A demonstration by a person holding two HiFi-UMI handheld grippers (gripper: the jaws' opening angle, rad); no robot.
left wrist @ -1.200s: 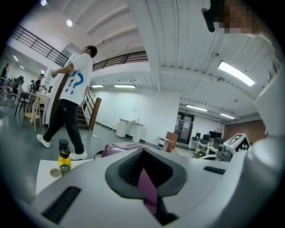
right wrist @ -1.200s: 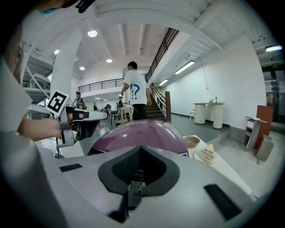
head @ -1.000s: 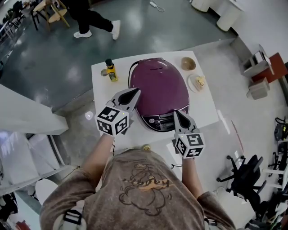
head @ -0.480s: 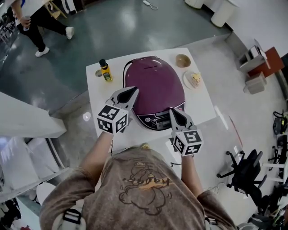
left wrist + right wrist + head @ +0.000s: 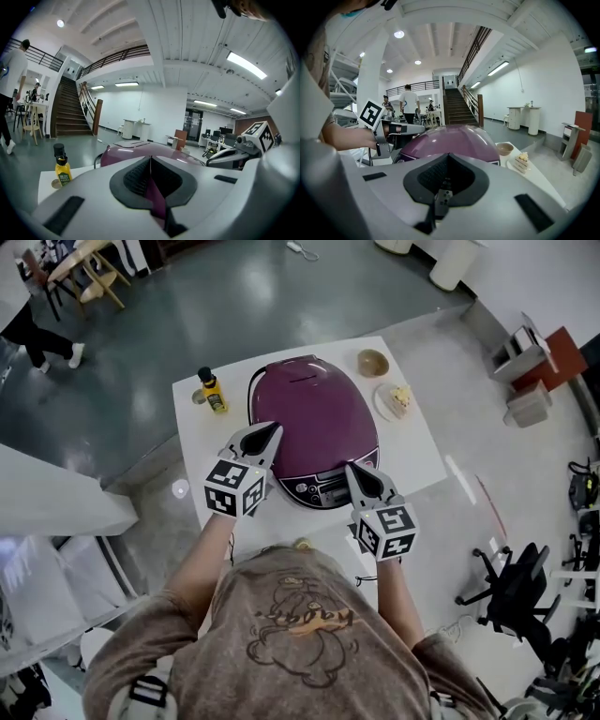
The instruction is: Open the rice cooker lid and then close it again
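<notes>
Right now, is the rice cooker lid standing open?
No, in the head view the purple rice cooker lid lies flat and closed over the cooker, and none of the inside shows.

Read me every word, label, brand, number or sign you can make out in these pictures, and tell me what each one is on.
No text here reads clearly.
Green label on the yellow bottle with black cap: too small to read.
Control panel on the purple rice cooker: print too small to read.
Drawing on the person's brown shirt: any lettering unreadable.
Black-and-white marker cubes: square patterns only, no words.
</notes>
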